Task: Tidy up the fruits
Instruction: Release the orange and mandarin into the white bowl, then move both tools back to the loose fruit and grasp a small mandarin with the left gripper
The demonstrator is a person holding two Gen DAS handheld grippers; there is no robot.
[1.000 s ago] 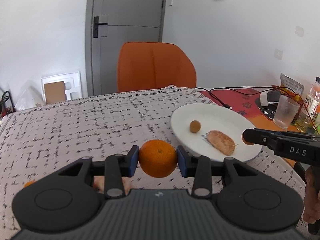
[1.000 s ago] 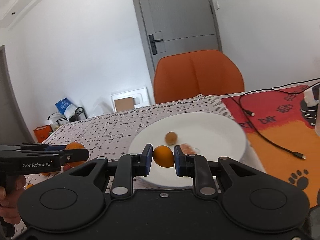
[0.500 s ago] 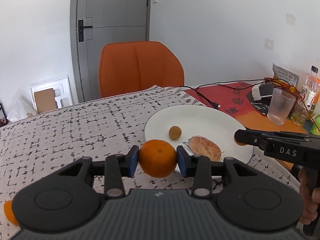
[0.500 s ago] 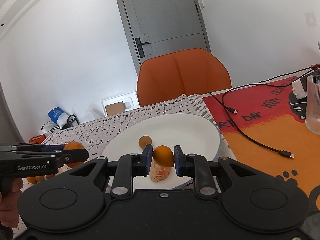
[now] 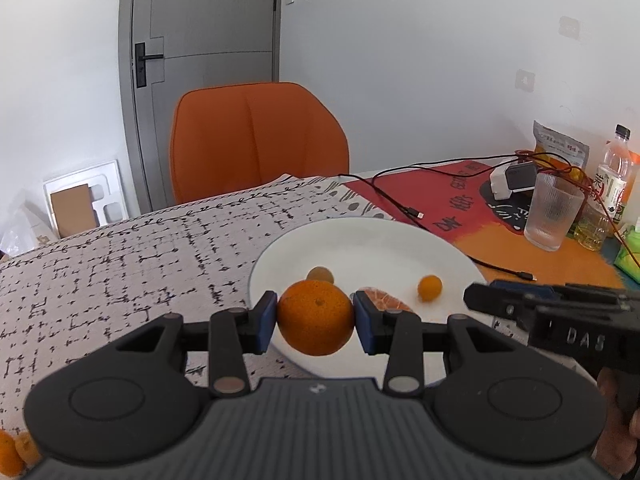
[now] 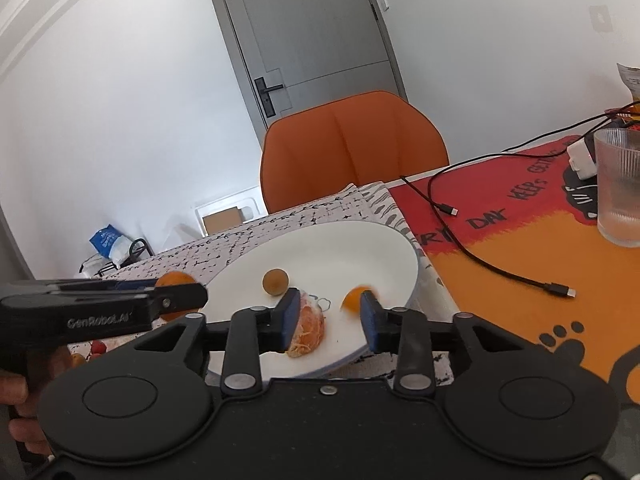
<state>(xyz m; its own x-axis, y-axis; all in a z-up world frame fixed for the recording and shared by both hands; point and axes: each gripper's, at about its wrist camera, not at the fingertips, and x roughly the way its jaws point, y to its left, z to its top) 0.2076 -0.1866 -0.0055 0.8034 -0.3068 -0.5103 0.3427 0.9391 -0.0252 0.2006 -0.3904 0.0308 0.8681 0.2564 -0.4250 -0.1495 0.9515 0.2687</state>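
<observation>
My left gripper (image 5: 315,317) is shut on a large orange (image 5: 315,317) and holds it over the near left rim of the white plate (image 5: 372,240). On the plate lie a small brown fruit (image 5: 320,274), a peeled tangerine (image 5: 386,302) and a small orange kumquat (image 5: 429,288). My right gripper (image 6: 330,316) is open over the plate (image 6: 340,248). The kumquat (image 6: 354,298) is blurred, free by its right finger. The peeled tangerine (image 6: 308,330) and brown fruit (image 6: 275,281) lie below. The left gripper's orange also shows in the right wrist view (image 6: 176,280).
An orange chair (image 5: 256,140) stands behind the table. A glass (image 5: 554,216), a bottle (image 5: 612,176), a snack bag (image 5: 560,148) and cables (image 5: 400,204) lie on the red and orange mat at right. More small fruits (image 5: 12,452) lie at the near left.
My right gripper has opened and let go of the kumquat, which has dropped onto the plate. My left gripper has carried the orange right, over the plate's rim.
</observation>
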